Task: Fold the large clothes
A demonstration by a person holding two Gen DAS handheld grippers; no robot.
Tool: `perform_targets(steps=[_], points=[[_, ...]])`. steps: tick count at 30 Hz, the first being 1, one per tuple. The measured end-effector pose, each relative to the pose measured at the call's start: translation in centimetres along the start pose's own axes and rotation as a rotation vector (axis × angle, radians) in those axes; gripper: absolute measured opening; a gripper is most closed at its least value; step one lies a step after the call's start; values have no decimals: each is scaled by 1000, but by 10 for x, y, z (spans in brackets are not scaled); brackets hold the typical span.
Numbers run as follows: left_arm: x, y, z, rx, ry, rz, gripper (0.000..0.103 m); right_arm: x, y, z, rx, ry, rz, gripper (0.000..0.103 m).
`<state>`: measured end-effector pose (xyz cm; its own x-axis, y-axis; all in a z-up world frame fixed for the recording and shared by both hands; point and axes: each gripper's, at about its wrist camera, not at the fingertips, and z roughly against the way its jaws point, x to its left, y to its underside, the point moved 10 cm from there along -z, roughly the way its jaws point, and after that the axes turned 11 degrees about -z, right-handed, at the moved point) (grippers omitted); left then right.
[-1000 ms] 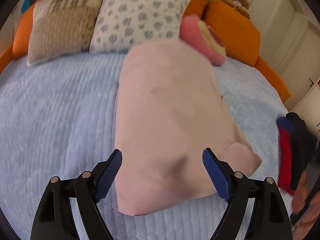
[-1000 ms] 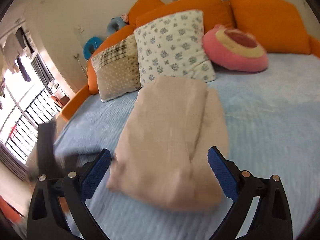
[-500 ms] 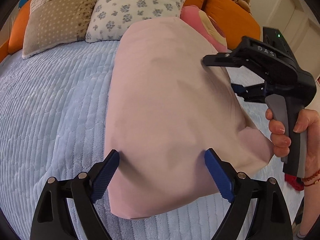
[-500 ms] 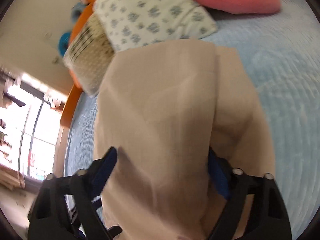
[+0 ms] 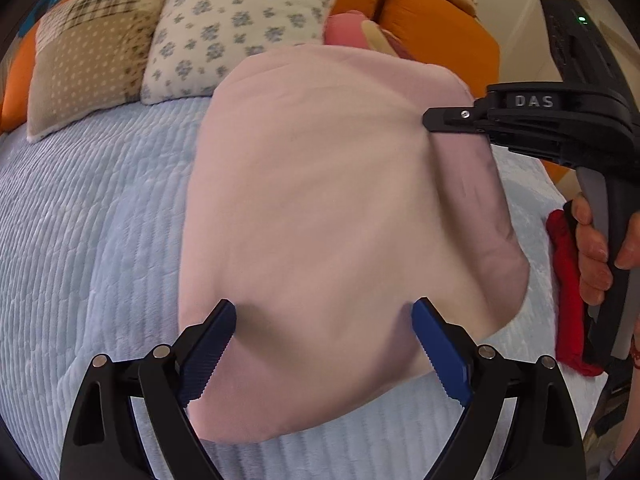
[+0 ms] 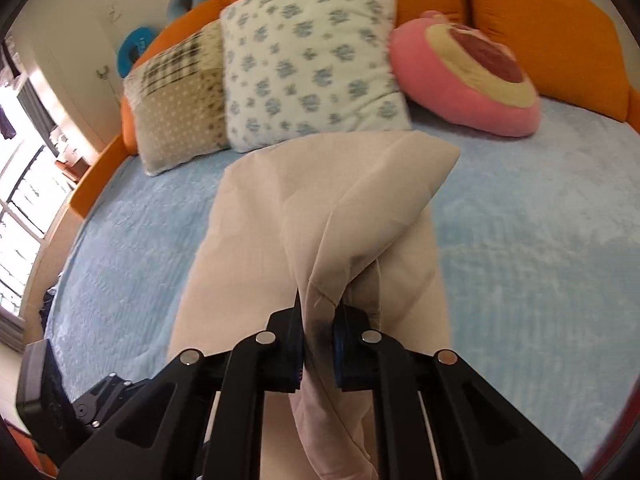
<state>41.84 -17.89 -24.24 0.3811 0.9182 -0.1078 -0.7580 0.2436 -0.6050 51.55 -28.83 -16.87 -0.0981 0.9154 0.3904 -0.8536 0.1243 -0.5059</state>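
Observation:
A pale pink folded garment [image 5: 328, 208] lies on the light blue bed cover [image 5: 92, 208]. My left gripper [image 5: 324, 344] is open, its blue pads pressing on either side of the garment's near end. My right gripper [image 6: 318, 344] is shut on a bunched edge of the same pink garment [image 6: 312, 216] and lifts it off the bed. The right gripper also shows in the left wrist view [image 5: 436, 120], pinching the garment's right side, held by a hand [image 5: 596, 248].
Three pillows rest against the orange headboard [image 6: 552, 28]: a beige patchwork one [image 6: 176, 100], a white flowered one [image 6: 312, 60] and a round pink one [image 6: 468, 80]. A red cloth [image 5: 568, 292] lies at the bed's right edge.
My right gripper has closed on the garment's edge and pulled it up into a peak. My left gripper has moved slightly forward onto the garment, still open.

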Motion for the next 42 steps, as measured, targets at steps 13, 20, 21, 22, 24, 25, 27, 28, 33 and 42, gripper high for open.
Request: perform_targets(steps=[13, 20, 21, 22, 24, 25, 27, 28, 33, 42], points=[[-35, 1, -27, 11, -39, -154, 91, -70, 33, -70, 26, 94, -78, 17], [-6, -25, 1, -31, -100, -119, 88, -71, 35, -66, 3, 86, -69, 28], [0, -26, -5, -9, -121, -119, 88, -71, 35, -63, -2, 94, -62, 34], [6, -25, -18, 33, -127, -114, 87, -71, 34, -60, -5, 98, -63, 39], [13, -20, -35, 74, -163, -120, 88, -74, 33, -53, 3, 99, -78, 51], [15, -18, -39, 74, -187, -133, 89, -75, 33, -49, 4, 110, -81, 66], [14, -16, -42, 48, -203, -143, 89, -80, 25, -30, -48, 148, -68, 72], [14, -16, -42, 40, -201, -138, 89, -81, 21, -21, -77, 156, -62, 72], [13, -14, -47, 29, -210, -141, 90, -61, -16, 19, -212, 82, -46, 61], [15, -13, -50, 3, -200, -148, 91, -51, -40, -65, -69, 93, -62, 49]])
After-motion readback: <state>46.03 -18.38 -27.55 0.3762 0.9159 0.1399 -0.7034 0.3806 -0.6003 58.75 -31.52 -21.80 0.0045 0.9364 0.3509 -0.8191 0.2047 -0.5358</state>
